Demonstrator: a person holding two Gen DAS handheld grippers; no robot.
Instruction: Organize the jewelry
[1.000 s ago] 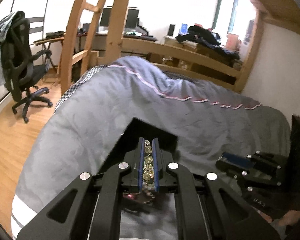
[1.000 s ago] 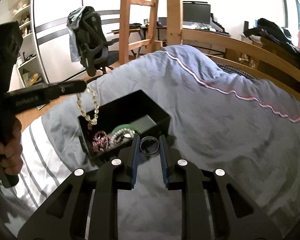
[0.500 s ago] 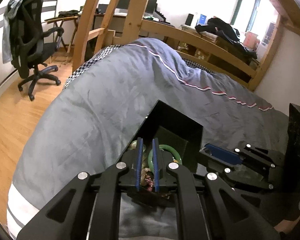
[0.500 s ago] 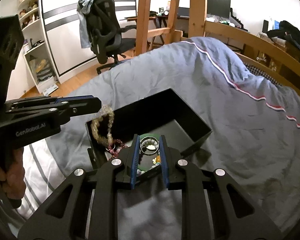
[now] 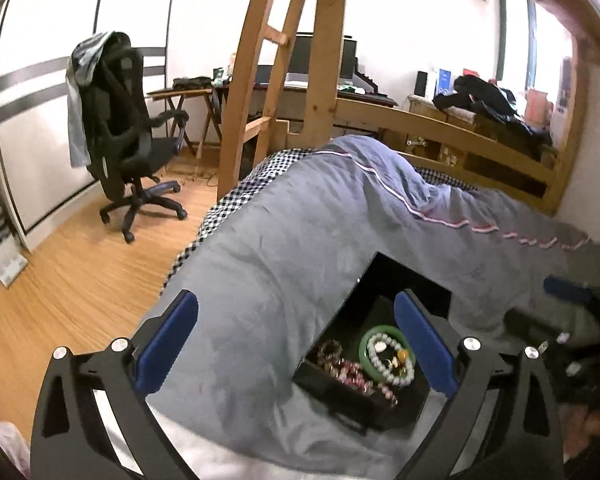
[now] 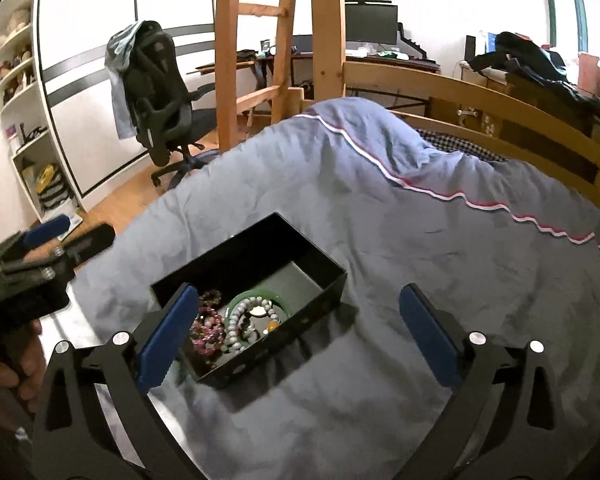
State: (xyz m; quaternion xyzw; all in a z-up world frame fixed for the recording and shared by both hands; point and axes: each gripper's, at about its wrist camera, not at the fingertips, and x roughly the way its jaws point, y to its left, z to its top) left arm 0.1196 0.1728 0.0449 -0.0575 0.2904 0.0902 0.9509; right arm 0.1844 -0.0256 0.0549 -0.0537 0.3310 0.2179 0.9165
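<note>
My left gripper (image 5: 296,340) and right gripper (image 6: 296,338) are both opening wide, nothing between the jaws — the beads and green bangle (image 6: 256,306) lie together in the black box (image 6: 320,268) on the grey blanket (image 6: 420,220), safely contained.

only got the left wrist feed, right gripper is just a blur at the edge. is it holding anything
Observer: No. The right gripper has its jaws opening wide with nothing between the pads; the black box lies beyond them.
Operator: box full?
Observer: No. The far end of its floor is bare. The green bangle and bead bracelets are heaped at the near end.
Operator: anything loose beside it
Observer: Nothing visible on the grey duvet around the box.
</note>
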